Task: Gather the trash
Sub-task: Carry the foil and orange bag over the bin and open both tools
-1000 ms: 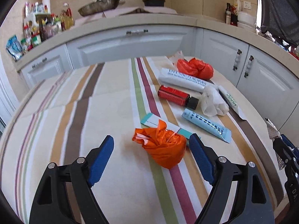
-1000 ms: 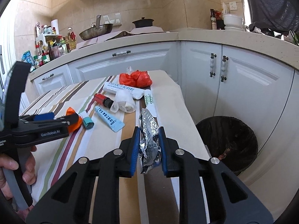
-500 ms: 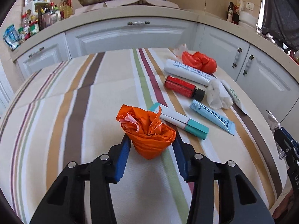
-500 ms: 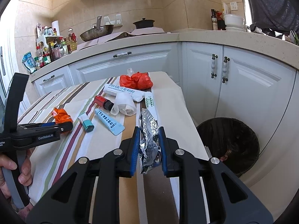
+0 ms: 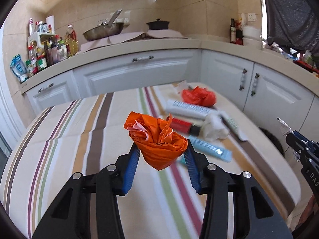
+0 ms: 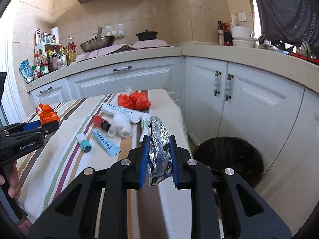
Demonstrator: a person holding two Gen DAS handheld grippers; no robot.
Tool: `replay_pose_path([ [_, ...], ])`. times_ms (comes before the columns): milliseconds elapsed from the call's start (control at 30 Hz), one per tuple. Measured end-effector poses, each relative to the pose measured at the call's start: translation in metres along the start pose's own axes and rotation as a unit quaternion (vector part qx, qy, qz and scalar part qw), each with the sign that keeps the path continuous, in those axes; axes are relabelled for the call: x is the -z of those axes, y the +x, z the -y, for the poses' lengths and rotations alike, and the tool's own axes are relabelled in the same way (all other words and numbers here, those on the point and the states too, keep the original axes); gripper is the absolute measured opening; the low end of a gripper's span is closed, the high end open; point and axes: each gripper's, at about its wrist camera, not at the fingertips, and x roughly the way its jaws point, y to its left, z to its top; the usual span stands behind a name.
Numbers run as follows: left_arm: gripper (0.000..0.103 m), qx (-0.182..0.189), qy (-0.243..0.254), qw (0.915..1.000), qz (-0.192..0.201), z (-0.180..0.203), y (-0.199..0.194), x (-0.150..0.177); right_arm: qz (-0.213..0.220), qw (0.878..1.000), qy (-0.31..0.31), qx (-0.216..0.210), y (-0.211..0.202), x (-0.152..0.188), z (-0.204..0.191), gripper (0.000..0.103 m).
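Left gripper (image 5: 160,156): its blue-padded jaws have just been closing and now pinch the orange wrapper (image 5: 157,141) between them, raised clear of the surface (image 5: 59,149).
Right gripper (image 6: 159,155): jaws clenched on the foil wrapper (image 6: 159,149), held off the near end of the surface, with the black bin (image 6: 229,159) on the floor just to its right.
Orange wrapper, feel: a crumpled, thin bag or film; likely very light, soft and springy, a little slick. It squashes instead of resisting, so a grip across the bulging lower part, as here, seems safest; the loose frills on top would tear or slip.
Orange wrapper, pointing: roughly cone-shaped, tip down, ruffled open end up; its long axis stands close to upright, tilted slightly left.
Foil wrapper, feel: shiny, embossed and crinkled; light, holds its creases, probably slippery on the flat faces. It is pinched around its middle, both ends free.
Foil wrapper, pointing: long axis near upright, top leaning away from the camera, lower end hanging below the pads.
Still on the surface: a red crumpled bag (image 6: 134,100), a white tube (image 6: 119,110), a red bottle (image 6: 101,121), a white paper wad (image 6: 120,126), a pale blue tube (image 6: 106,142) and a teal-ended box (image 6: 83,142), lying flat near the far right corner.
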Motion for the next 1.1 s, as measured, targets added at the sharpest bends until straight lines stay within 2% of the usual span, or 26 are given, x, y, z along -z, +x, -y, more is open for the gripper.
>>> replay_pose_path([
  [333,0.045,0.056,0.021,0.9974,0.04,0.061,0.0,-0.034,0.037,0.998,0.015,0.056,-0.016,-0.027,0.049,0.02],
  [633,0.045,0.108,0.046,0.99,0.078,0.136,0.007,-0.07,0.056,0.993,0.026,0.097,-0.012,-0.045,0.105,0.02],
  [900,0.045,0.125,0.079,0.9876,0.052,0.197,0.041,-0.079,0.047,0.992,0.039,0.114,0.008,-0.05,0.151,0.02],
  [1100,0.045,0.131,0.084,0.9875,0.028,0.226,0.062,-0.081,0.04,0.991,0.052,0.116,0.025,-0.046,0.176,0.02],
])
